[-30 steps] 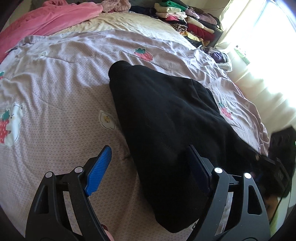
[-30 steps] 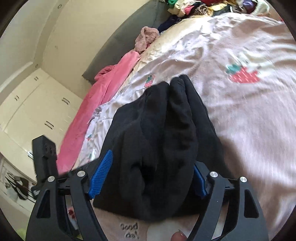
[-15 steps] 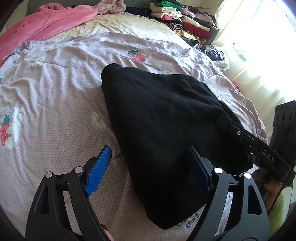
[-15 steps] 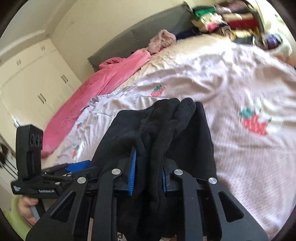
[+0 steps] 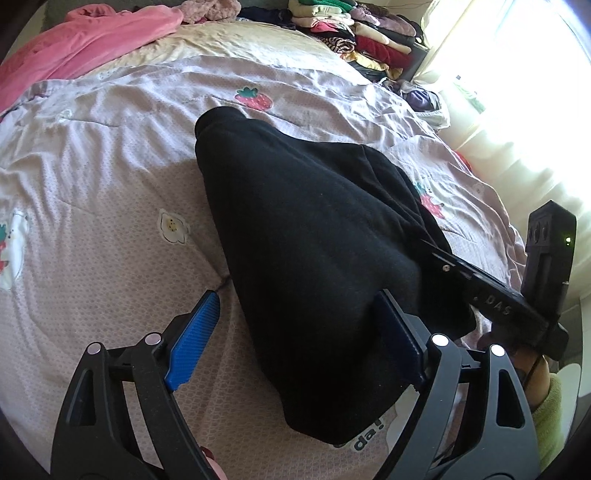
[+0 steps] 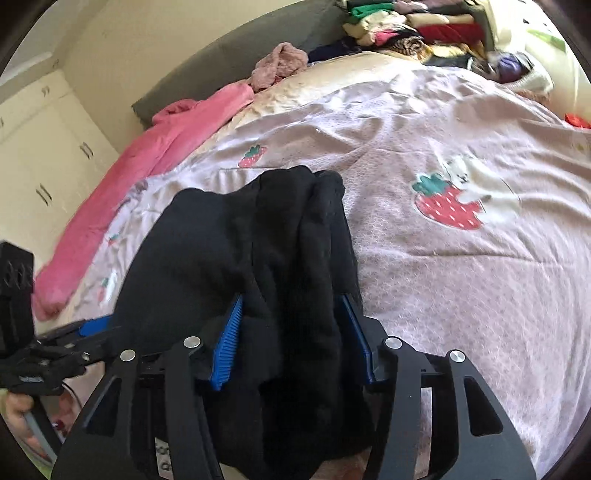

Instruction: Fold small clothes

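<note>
A black garment (image 5: pixel 314 240) lies bunched on the lilac strawberry-print bedspread (image 5: pixel 110 184). It also shows in the right wrist view (image 6: pixel 258 240), gathered in thick folds. My left gripper (image 5: pixel 299 332) is open, its blue pads (image 5: pixel 192 339) spread wide at the garment's near left edge, the right pad against the cloth. My right gripper (image 6: pixel 291 332) has its jaws partly apart around a thick fold of the garment, which fills the gap between them. The right gripper's body (image 5: pixel 491 299) shows at the garment's right side in the left wrist view.
A pink blanket (image 5: pixel 85 40) lies along the far left of the bed. A stack of folded clothes (image 5: pixel 362 33) sits at the far corner by the bright window. A dusty-pink garment (image 6: pixel 280 66) lies by the grey headboard (image 6: pixel 240 55). White cupboards (image 6: pixel 44 147) stand at left.
My right gripper closed on the garment's fold half a second ago and now stands wider around it. The garment's right side has lifted and bunched. My left gripper stays open in place.
</note>
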The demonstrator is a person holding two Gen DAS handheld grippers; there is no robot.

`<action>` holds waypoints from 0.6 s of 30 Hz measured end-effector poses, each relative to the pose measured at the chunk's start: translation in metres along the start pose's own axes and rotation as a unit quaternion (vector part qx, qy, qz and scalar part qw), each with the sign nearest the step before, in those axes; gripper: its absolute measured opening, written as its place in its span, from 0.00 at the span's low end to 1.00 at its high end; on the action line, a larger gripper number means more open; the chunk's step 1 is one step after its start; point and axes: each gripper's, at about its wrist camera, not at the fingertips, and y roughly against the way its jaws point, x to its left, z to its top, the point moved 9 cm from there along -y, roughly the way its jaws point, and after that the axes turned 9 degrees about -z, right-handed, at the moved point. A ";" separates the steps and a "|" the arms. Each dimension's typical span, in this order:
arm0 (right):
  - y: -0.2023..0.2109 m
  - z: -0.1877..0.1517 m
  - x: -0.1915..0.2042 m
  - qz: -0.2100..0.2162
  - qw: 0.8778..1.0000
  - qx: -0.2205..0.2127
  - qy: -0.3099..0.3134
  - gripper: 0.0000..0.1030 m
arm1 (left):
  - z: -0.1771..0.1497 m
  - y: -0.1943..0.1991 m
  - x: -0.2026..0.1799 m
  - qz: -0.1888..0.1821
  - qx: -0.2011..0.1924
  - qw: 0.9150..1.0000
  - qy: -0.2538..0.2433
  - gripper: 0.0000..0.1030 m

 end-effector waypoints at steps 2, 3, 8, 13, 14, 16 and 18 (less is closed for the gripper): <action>0.012 0.001 0.000 -0.014 1.000 -0.012 0.002 0.57 | 0.000 0.003 0.000 0.004 -0.003 1.000 -0.002 0.75; 0.019 0.001 0.001 -0.021 1.000 -0.021 0.006 0.58 | -0.001 0.006 0.000 0.005 -0.005 1.000 -0.003 0.75; 0.075 0.001 0.011 -0.016 0.997 -0.072 0.010 0.90 | -0.005 0.023 -0.006 0.008 -0.017 1.000 -0.012 0.76; 0.131 -0.008 0.024 -0.021 0.992 -0.117 0.037 0.96 | -0.016 0.050 -0.020 0.009 -0.040 0.999 -0.028 0.86; 0.140 -0.010 0.027 -0.023 0.991 -0.126 0.039 0.96 | -0.019 0.056 -0.024 0.010 -0.046 0.998 -0.032 0.89; 0.158 -0.017 0.033 -0.021 0.989 -0.140 0.043 0.95 | -0.026 0.069 -0.032 0.013 -0.057 0.997 -0.045 0.91; 0.168 -0.022 0.036 -0.025 0.988 -0.147 0.048 0.96 | -0.032 0.077 -0.038 0.015 -0.064 0.996 -0.055 0.91</action>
